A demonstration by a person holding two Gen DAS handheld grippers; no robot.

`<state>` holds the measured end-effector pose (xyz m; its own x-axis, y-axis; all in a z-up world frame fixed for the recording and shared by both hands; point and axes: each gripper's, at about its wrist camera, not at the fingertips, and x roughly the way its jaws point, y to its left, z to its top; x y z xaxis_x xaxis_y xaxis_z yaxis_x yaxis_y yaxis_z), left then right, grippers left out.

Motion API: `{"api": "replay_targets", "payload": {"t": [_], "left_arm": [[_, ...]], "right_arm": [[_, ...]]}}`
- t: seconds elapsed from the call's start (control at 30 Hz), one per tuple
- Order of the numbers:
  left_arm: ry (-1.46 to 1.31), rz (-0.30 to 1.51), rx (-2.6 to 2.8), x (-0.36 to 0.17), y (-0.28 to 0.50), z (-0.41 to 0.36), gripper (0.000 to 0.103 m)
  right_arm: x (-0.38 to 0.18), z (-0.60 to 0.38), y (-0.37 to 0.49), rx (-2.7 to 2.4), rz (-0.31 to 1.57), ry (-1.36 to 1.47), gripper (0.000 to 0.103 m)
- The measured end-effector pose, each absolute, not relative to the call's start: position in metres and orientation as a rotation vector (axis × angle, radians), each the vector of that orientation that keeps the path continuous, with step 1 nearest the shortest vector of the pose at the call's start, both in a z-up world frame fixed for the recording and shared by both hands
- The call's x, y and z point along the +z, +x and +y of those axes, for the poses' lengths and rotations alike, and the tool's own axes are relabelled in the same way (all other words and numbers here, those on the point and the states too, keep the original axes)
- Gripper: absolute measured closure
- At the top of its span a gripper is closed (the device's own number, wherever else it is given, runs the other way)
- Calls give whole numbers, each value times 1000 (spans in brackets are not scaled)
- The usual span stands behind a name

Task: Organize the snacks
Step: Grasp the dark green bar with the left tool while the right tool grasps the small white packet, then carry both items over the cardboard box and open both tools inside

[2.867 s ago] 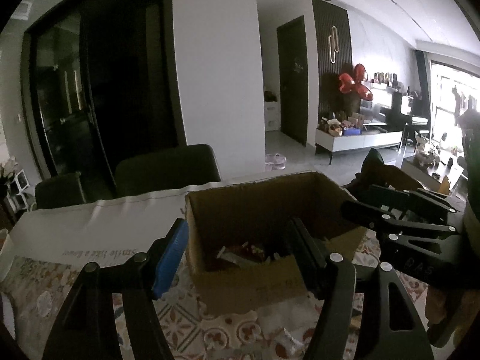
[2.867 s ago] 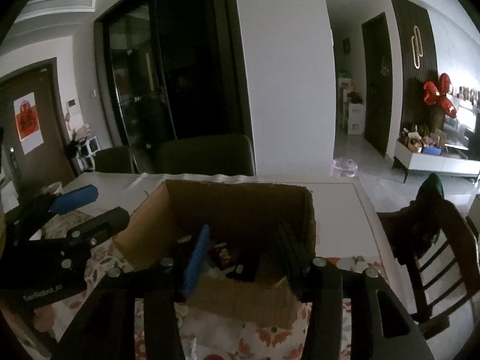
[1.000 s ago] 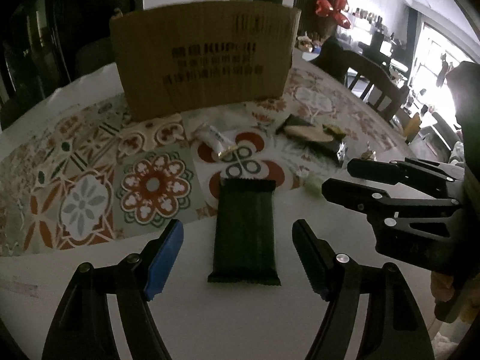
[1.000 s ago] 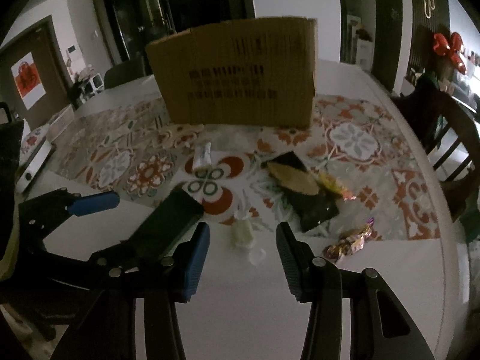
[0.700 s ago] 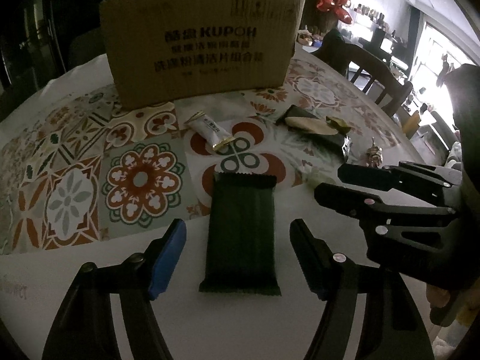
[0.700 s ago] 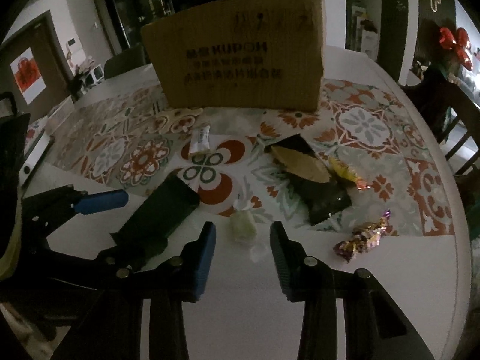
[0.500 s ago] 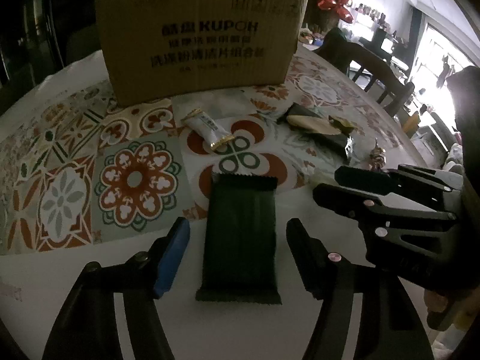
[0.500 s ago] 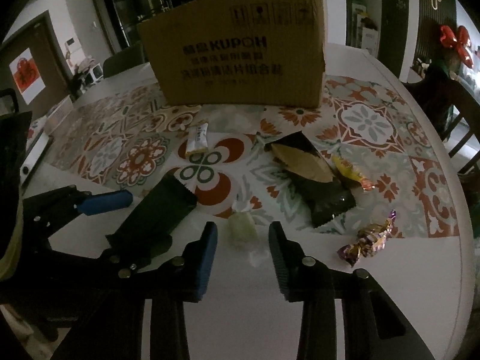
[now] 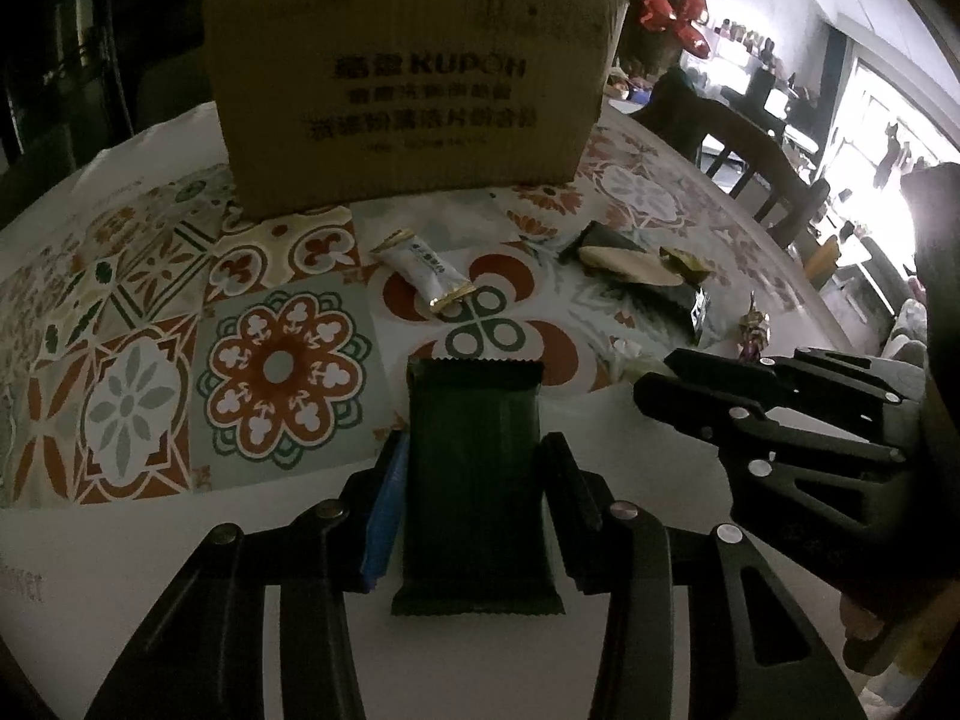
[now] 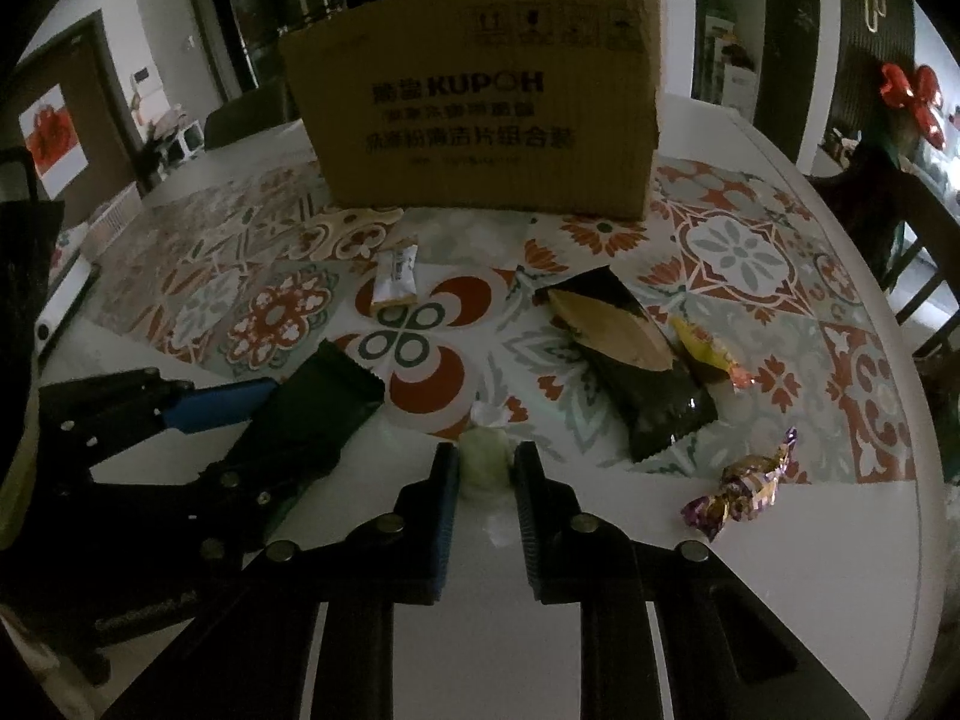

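The dark green snack packet (image 9: 477, 474) lay flat on the bench (image 9: 120, 546), in front of the cardboard box (image 9: 408, 90), pinched by the left hand-held gripper (image 9: 474, 468). The right hand-held gripper (image 10: 485, 468) had closed onto a pale wrapped candy (image 10: 483, 462) beside the packet. Both grasps looked made; next came lifting them into the box.
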<state>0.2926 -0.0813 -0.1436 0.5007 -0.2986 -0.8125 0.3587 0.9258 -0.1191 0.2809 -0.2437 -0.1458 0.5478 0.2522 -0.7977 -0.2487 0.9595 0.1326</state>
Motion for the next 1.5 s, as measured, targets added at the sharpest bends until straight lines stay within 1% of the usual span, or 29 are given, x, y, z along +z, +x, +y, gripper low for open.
{"api": "replay_targets", "payload": {"t": [0.47,0.93,1.1,1.5], "left_arm": [[70,814,-377,-92,279,-70,60],[43,617,-383,-19,272,-62,60],[50,551,-375,2,276,-61,60],[61,455,-354,35,302,-61,60]], "right_arm": [[-107,-245,267,288,846,25,83],[-41,-247,260,274,672,44,83],[-15,-247,263,265,595,35,83],[22,-245,289,287,497,28,83]]}}
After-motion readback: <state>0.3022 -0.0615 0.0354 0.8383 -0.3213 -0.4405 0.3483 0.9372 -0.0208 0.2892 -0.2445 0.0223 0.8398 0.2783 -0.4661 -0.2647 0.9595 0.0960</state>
